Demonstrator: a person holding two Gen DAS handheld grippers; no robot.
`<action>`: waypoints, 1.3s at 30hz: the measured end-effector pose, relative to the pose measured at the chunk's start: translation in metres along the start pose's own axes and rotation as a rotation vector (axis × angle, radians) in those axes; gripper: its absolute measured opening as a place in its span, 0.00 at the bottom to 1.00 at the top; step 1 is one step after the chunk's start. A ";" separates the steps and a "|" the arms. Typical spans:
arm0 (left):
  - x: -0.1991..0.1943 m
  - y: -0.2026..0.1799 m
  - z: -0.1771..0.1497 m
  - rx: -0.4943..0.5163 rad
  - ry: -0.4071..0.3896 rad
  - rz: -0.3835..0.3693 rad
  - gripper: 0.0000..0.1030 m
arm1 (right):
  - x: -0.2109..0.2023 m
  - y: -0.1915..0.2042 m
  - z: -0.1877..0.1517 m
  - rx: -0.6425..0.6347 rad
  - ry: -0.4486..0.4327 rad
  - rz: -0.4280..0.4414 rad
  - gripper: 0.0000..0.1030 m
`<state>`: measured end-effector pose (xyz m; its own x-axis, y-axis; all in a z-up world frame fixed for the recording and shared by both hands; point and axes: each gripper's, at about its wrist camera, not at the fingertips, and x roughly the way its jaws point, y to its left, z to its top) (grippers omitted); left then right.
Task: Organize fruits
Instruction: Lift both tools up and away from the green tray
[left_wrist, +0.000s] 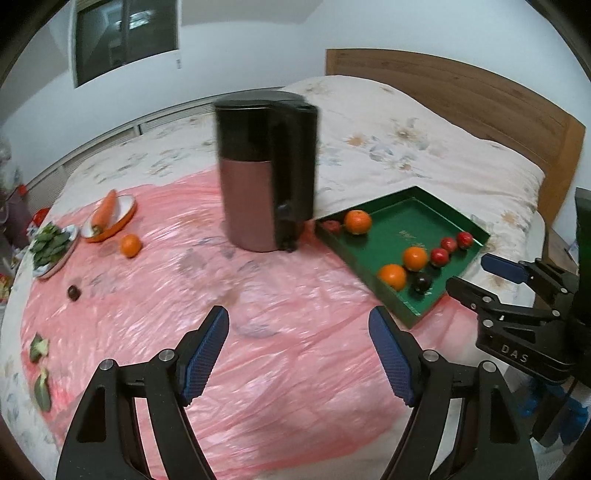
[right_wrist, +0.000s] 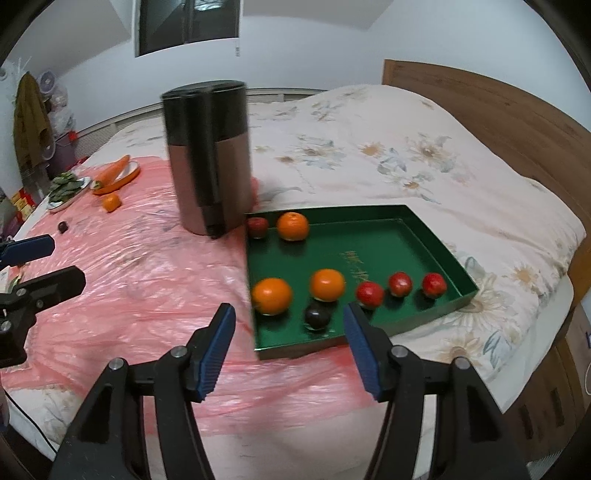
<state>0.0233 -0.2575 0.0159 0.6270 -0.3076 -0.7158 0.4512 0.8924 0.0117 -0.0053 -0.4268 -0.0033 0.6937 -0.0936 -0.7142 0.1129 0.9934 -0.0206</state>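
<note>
Vegetable scraps (left_wrist: 38, 349), left view only

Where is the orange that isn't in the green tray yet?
The loose orange lies on the pink plastic sheet, far left in both views, just in front of the carrot dish, left of the kettle.

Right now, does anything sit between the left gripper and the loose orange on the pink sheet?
No. The left gripper is open, and only bare pink sheet lies between it and the orange. The kettle stands off to the right of that path.
</note>
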 end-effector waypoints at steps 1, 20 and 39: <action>-0.002 0.006 -0.003 -0.009 -0.002 0.010 0.71 | 0.000 0.004 0.000 -0.004 0.000 0.004 0.93; -0.017 0.088 -0.049 -0.134 -0.001 0.130 0.71 | 0.000 0.100 -0.001 -0.124 0.009 0.115 0.93; -0.008 0.166 -0.063 -0.233 0.018 0.204 0.71 | 0.037 0.180 0.019 -0.228 0.035 0.233 0.93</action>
<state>0.0530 -0.0863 -0.0199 0.6771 -0.1097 -0.7276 0.1574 0.9875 -0.0024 0.0542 -0.2523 -0.0203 0.6571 0.1368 -0.7413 -0.2115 0.9774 -0.0071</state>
